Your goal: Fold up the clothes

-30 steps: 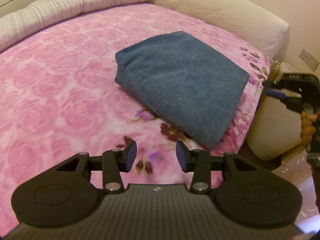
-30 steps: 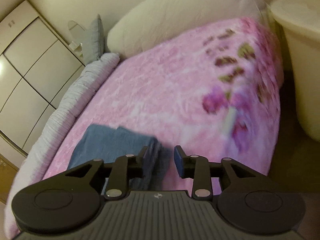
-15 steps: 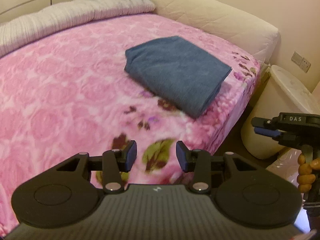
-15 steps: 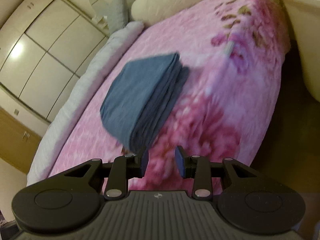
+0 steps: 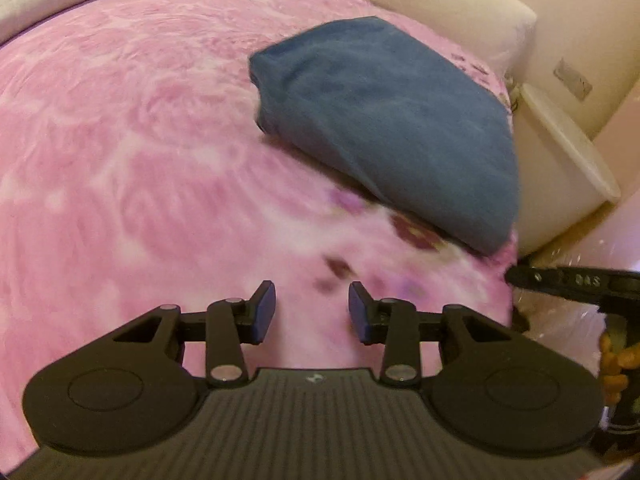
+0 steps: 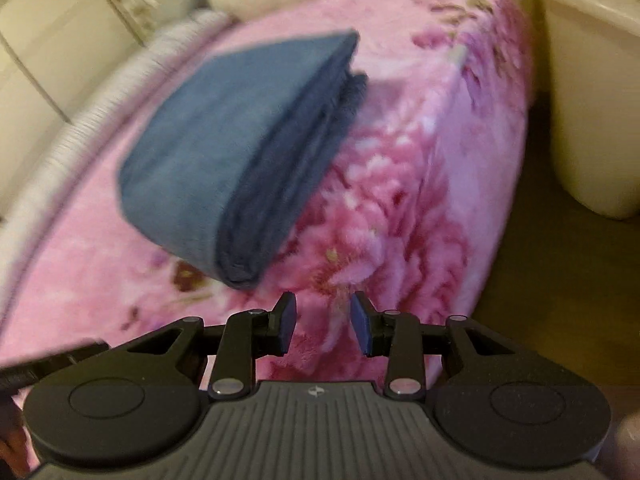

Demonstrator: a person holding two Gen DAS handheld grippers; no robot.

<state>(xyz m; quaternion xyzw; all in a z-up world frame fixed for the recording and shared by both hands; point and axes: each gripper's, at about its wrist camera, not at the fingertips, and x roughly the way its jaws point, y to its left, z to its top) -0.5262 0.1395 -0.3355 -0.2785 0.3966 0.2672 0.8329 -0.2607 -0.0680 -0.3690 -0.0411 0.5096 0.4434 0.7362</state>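
A blue garment (image 5: 392, 120) lies folded into a thick rectangle on the pink floral blanket (image 5: 140, 160), near the bed's corner. It also shows in the right wrist view (image 6: 240, 152), with its stacked folded edge facing me. My left gripper (image 5: 312, 310) is open and empty, above the blanket, short of the garment. My right gripper (image 6: 323, 322) is open and empty, just off the garment's near corner. The right gripper's body (image 5: 576, 282) shows at the right edge of the left wrist view.
A cream pillow (image 5: 420, 4) lies along the head of the bed. A cream round bin (image 5: 560, 168) stands beside the bed corner, also in the right wrist view (image 6: 592, 92). A grey-white rolled quilt (image 6: 92, 120) lines the far side. Wardrobe doors (image 6: 48, 40) stand behind.
Both grippers have moved back in toward the bed and the folded garment, which now looms larger in both views. Both stayed open and empty. The garment has not moved.
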